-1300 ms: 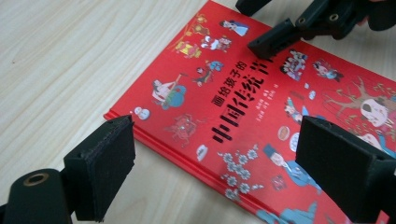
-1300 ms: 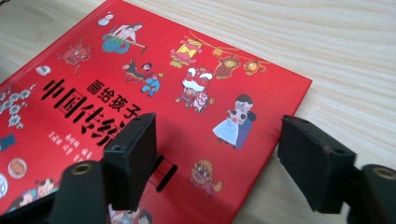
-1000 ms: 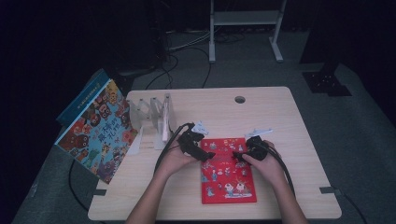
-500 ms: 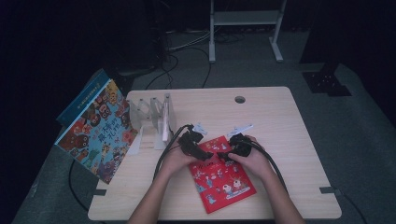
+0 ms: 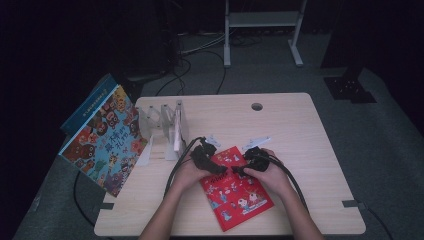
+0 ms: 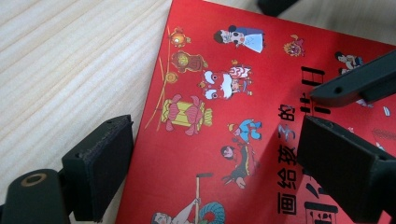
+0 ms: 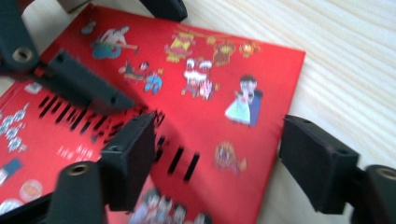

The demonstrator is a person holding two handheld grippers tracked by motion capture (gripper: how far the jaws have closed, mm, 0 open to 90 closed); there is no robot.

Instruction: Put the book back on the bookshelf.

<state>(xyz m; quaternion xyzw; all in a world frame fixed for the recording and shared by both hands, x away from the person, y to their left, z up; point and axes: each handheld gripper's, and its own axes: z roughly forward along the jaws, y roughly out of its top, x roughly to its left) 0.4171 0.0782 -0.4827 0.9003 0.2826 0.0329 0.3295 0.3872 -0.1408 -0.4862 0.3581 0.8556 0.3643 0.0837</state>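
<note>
At the far left of the high view, a large illustrated picture book is leaning against the bench edge, and a clear acrylic book stand is standing on the bench just right of it. Nearer the person, the red picture book is lying flat and skewed on the bench top, between the two hands.

The left claw is hovering at the book's upper left corner; in its own view its jaws are standing spread, one pad over bare wood beside the cover's edge, the other over the red cover, neither pressing. It is released, grasping nothing.

The right claw is sitting at the book's top edge, close to the left one. Its jaws have just been closing, yet in its own view one pad is over the cover and the other is off past the book's edge on the wood, so the edge is lying between them without being pinched. It, too, is released.

Judging from this, the risk is that a thin book lying flat offers no lip: the pads may be skidding across the glossy cover and pushing the book further askew instead of gripping. With both claws crowded at one end, they could also be knocking into each other, or catching only the cover and bending it.
</note>
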